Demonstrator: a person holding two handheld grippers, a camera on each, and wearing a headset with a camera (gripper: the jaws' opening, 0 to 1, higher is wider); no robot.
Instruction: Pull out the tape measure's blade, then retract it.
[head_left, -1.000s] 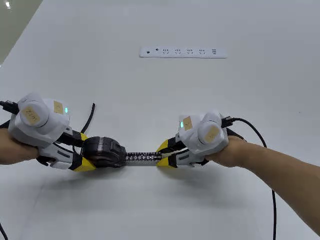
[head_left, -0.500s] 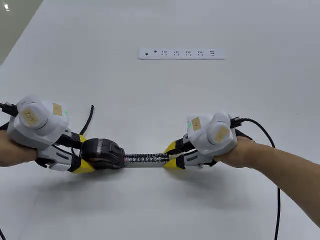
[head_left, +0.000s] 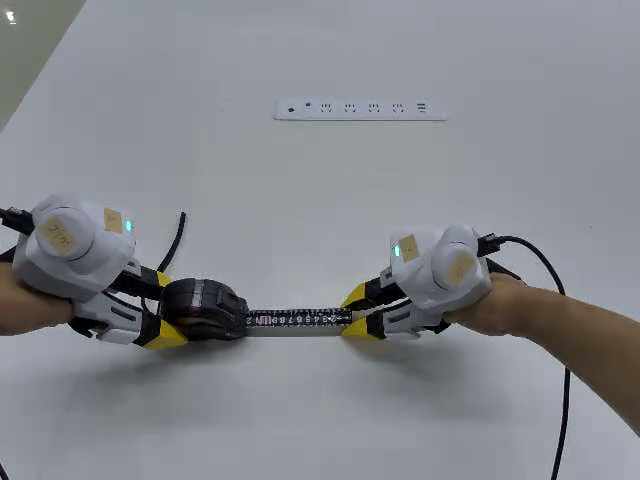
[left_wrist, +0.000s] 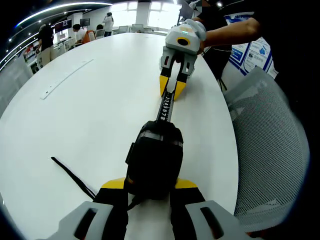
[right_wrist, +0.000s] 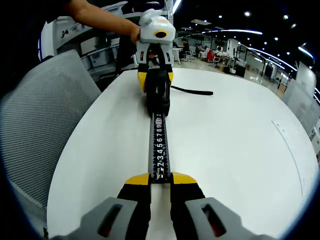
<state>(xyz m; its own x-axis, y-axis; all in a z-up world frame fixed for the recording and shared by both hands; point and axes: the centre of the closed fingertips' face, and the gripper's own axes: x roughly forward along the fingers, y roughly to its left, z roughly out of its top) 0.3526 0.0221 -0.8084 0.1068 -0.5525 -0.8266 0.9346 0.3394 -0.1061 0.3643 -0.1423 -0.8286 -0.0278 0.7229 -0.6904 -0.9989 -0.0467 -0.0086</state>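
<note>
Step in hand: I am working the pull-out half of the task; the blade (right_wrist: 159, 145) is showing only a short run of printed numbers between my two grippers, so I am judging the draw partly made and the retract not yet begun
Left gripper (left_wrist: 150, 184): I am clamping its jaws around the rear of the black tape measure case (left_wrist: 154, 160), the yellow tips pressing on either flank; whether the case is resting on the white table (head_left: 320, 180) or hanging just above it, I cannot tell
Right gripper (right_wrist: 161, 179): I am pinching its jaws tight together on the free end of the blade, and the yellow tips are hiding the hook
Where the tape measure is lying: towards the near side of the table, case on my left, blade running straight and flat across to my right
Elsewhere: a white power strip (head_left: 360, 108) is lying well apart at the far side, and a black cord (left_wrist: 70, 175) is trailing on the tabletop beside the case
Next move calls for: I am reckoning on drawing the right gripper straight away along the blade's own line while bracing the case square with the left; for the retract, I should be feeding the end back under a firm pinch, not letting it snap home
Risk: I am expecting the thin blade to slip from the pinch, or to buckle, if I am pulling off its line
</note>
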